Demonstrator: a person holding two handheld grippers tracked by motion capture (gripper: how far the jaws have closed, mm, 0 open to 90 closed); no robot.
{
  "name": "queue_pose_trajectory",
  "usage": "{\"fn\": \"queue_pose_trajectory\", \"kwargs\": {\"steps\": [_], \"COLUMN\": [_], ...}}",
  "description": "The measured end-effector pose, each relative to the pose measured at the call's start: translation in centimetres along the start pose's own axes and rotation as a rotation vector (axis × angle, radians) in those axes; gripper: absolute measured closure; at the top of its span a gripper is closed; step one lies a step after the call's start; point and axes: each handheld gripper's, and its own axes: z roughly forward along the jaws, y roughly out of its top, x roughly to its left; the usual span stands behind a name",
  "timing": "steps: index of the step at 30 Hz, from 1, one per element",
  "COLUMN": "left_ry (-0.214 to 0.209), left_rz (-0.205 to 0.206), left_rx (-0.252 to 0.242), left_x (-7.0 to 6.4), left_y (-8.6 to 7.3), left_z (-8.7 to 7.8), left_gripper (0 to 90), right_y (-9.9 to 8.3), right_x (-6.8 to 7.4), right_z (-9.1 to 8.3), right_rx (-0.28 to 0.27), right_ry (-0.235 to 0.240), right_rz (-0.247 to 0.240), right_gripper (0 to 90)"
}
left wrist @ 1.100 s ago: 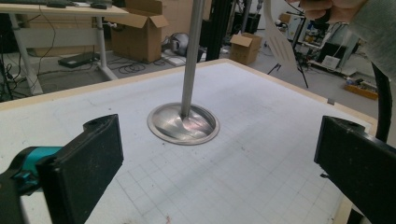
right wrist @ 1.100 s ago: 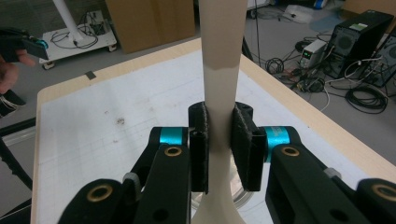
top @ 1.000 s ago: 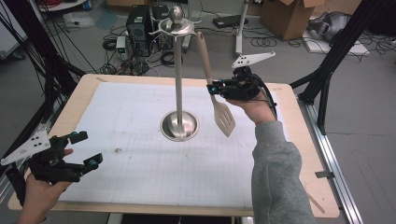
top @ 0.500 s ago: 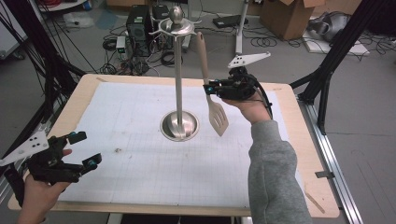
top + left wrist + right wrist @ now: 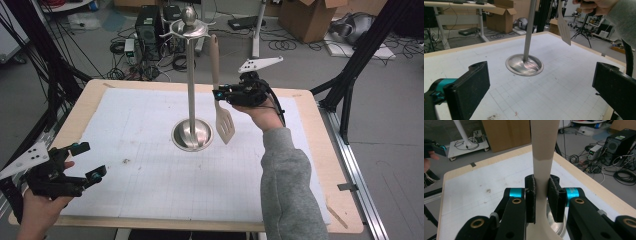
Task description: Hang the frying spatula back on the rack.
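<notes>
A metal utensil stand rises from a round base at mid-table. A beige slotted spatula hangs blade-down just right of the pole, its handle top up by the stand's hooks. My right gripper is shut on the spatula's handle near the neck, with both pads pressed against it. My left gripper is open and holds nothing low over the table's front left corner. In the left gripper view the open gripper frames the stand's base and the spatula.
A white gridded mat covers the wooden table. Black frame posts stand at the right edge. Cables, a computer tower and cardboard boxes lie on the floor beyond the far edge.
My right gripper moved left toward the pole with the spatula, which now hangs more upright and closer to the stand. The left gripper stayed put.
</notes>
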Motion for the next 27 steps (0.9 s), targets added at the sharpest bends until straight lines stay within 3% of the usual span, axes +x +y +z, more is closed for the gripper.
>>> {"fn": "queue_pose_trajectory", "kwargs": {"steps": [19,27], "left_ry": [0.001,-0.003], "left_rz": [0.0,0.002], "left_rx": [0.0,0.005], "left_x": [-0.06,-0.04], "left_y": [-0.04,-0.03], "left_z": [-0.08,0.16], "left_gripper": [1.7,1.7], "right_y": [-0.01,0.09], "right_x": [0.11,0.3], "right_z": [0.61,0.32], "right_rx": [-0.014,-0.045], "right_ry": [0.002,-0.012], "right_rz": [0.005,0.004], "right_gripper": [77.6,71.4]}}
